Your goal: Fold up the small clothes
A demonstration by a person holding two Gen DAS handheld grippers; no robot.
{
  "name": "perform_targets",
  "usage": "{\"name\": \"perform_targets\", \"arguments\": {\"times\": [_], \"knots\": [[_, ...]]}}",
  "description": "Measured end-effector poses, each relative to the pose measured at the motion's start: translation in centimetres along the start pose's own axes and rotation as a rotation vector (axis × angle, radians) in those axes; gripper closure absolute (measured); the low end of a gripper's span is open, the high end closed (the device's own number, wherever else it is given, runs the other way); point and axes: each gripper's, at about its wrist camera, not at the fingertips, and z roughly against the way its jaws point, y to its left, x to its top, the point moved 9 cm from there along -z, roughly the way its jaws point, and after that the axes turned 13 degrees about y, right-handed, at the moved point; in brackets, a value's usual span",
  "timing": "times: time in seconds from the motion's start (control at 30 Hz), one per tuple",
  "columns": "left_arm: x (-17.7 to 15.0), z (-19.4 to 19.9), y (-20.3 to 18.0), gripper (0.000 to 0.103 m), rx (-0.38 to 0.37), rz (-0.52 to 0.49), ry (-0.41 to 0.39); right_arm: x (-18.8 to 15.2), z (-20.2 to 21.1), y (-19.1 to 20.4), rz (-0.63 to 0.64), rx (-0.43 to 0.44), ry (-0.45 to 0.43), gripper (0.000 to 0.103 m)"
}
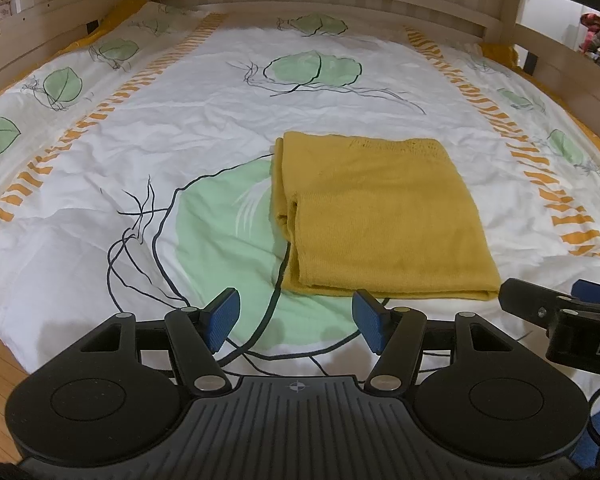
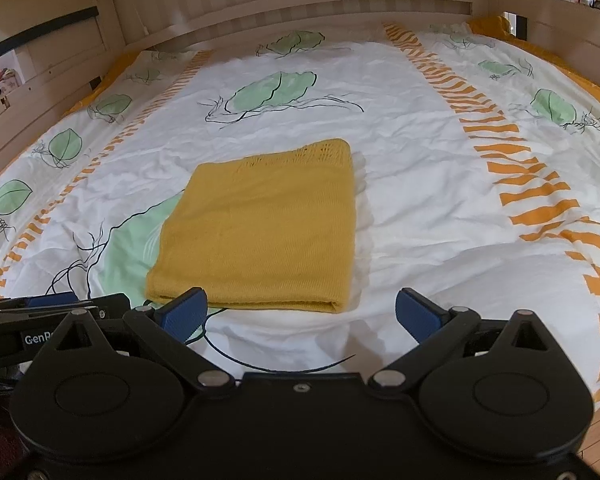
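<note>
Your left gripper [image 1: 296,322] hovers over the near edge of the bed [image 1: 204,120], its blue pads [image 1: 224,318] spread apart with nothing between them, only the green leaf print of the duvet below. Just beyond and slightly to the right lies the yellow knit garment [image 1: 384,220], folded into a flat rectangle on the near half of the bed, roughly midway between its side edges; its doubled layers show along the left side, though the far hem is too soft to read clearly. Your right gripper [image 2: 308,314] hangs at the garment's near right corner, jaws wide and empty, the left pad just in front of the fold without clearly touching it.
</note>
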Motion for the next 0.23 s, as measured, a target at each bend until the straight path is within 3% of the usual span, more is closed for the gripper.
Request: {"name": "perform_targets", "arguments": {"times": [0.23], "knots": [[-0.04, -0.13, 0.01, 0.043, 0.0, -0.001, 0.008, 0.01, -0.13, -0.11, -0.004, 0.003, 0.005, 0.002]]}}
